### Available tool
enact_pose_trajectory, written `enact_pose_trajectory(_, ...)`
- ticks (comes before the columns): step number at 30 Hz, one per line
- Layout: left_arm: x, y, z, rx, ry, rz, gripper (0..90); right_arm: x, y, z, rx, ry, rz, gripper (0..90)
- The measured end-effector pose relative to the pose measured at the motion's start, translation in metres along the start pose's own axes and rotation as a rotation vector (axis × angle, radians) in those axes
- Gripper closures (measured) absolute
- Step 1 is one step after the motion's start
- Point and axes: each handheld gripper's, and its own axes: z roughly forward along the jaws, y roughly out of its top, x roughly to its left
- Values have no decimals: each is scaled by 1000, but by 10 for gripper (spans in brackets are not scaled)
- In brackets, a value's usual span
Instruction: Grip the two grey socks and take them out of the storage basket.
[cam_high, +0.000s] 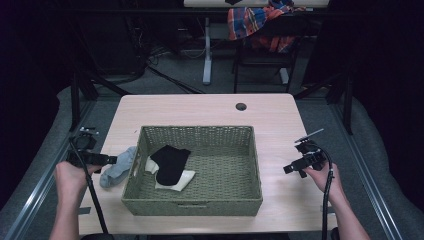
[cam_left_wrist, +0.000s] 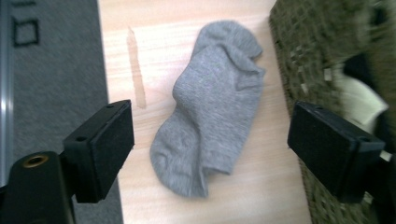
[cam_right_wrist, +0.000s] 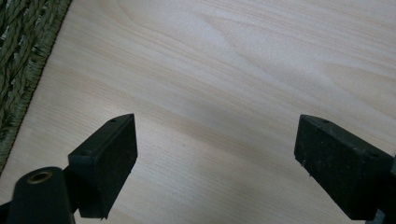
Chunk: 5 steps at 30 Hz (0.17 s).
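Grey sock (cam_left_wrist: 211, 107) unobstructed btwn open left gripper (cam_left_wrist: 210, 149) jaws

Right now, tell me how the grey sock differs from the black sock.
The grey sock lies on the table, outside the basket; the black sock lies inside it. The grey sock lies on bare wood; the black sock rests partly over a cream-coloured cloth. The left gripper hovers open over the grey sock; nothing is near the black one. Both lie flat and rumpled, ungripped.

Soft grey knit sock (cam_left_wrist: 212, 107), rough woven basket (cam_high: 200, 136), smooth matt wood table (cam_high: 200, 107)
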Motion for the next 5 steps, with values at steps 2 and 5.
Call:
enact_pose_trajectory(2, -3, -4, -5, -13, 7, 1, 83, 1, 0, 1, -12, 6, 7, 130)
enact_pose_trajectory(5, -4, -8, -6, -18, 12, -13, 36, 2, 0, 1, -11, 7, -1, 130)
